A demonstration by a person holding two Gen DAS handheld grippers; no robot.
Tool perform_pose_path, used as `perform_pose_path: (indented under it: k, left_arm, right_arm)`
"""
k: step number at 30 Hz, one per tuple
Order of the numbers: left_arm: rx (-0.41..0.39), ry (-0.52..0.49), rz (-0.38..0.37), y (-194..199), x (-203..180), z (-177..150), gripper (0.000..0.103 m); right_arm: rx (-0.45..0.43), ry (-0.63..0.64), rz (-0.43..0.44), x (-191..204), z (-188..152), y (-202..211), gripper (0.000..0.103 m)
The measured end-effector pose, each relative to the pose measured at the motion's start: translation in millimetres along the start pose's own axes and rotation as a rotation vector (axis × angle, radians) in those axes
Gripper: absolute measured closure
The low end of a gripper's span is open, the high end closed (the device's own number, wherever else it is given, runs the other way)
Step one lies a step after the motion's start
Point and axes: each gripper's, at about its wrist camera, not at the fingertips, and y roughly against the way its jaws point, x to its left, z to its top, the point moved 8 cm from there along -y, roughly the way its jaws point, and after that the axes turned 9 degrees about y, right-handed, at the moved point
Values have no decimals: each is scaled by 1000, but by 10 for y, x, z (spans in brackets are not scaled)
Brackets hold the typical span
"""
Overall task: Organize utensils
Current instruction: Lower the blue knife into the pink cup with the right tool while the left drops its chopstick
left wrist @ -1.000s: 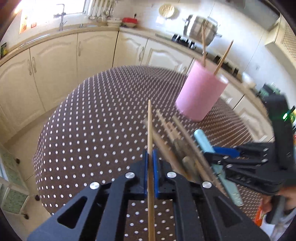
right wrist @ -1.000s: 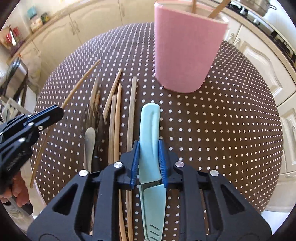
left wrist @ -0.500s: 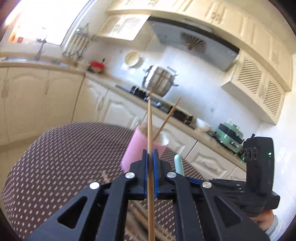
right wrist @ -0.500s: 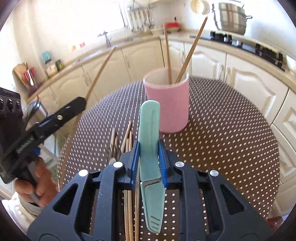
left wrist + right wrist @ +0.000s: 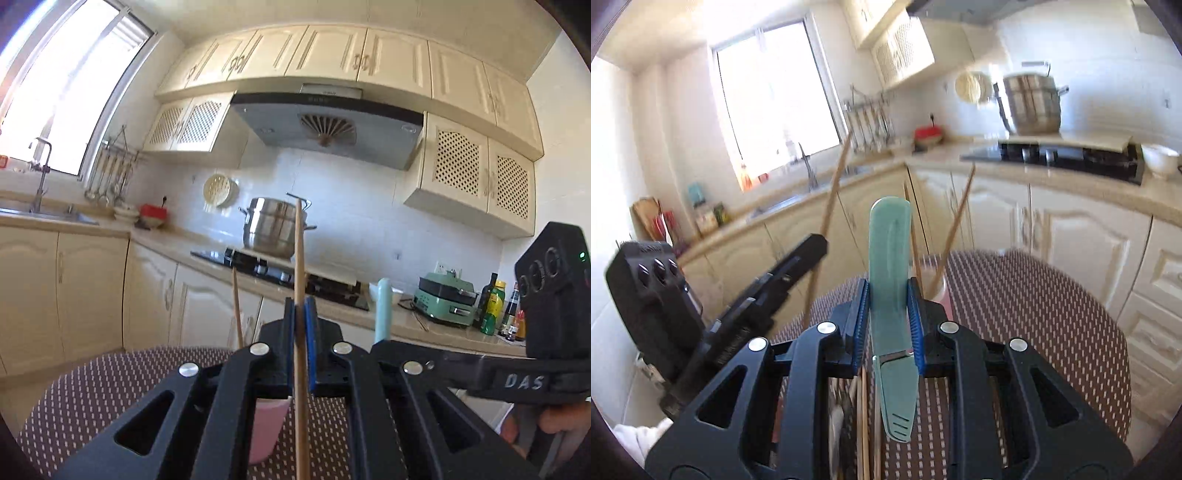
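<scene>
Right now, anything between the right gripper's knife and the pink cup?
No separate obstacle shows. The right gripper holds the teal knife upright just short of the pink cup. Two chopsticks already lean in the cup, so the mouth is partly taken. The left gripper with its chopstick is off to the left.

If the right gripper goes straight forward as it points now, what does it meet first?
Probably the pink cup, just beyond the right gripper holding the sheathed knife; depth is unclear.
</scene>
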Motion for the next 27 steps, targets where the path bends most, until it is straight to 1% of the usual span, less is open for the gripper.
perform_pose_path:
  k: [6,9,15,19,27]
  left_arm:
    - [-64,-30,10,-326,18,230,98]
    - [-89,-21,7,-479,85,298,98]
    - [-112,7,24,-818,259,339,98]
    - [-118,11,37,-978,363,312,98]
    - [-96,13,58,-1197,488,141,98]
  right_arm:
    - [-160,-23,-26,-102,459,13,82]
    - [-203,-33,-36,-178,602,-47,82]
    - [-226,-46,-28,-305,742,-243,82]
    - [-243,-48,-33,-368,744,-335,82]
    - [-211,-62,-30,-466,657,-571,82]
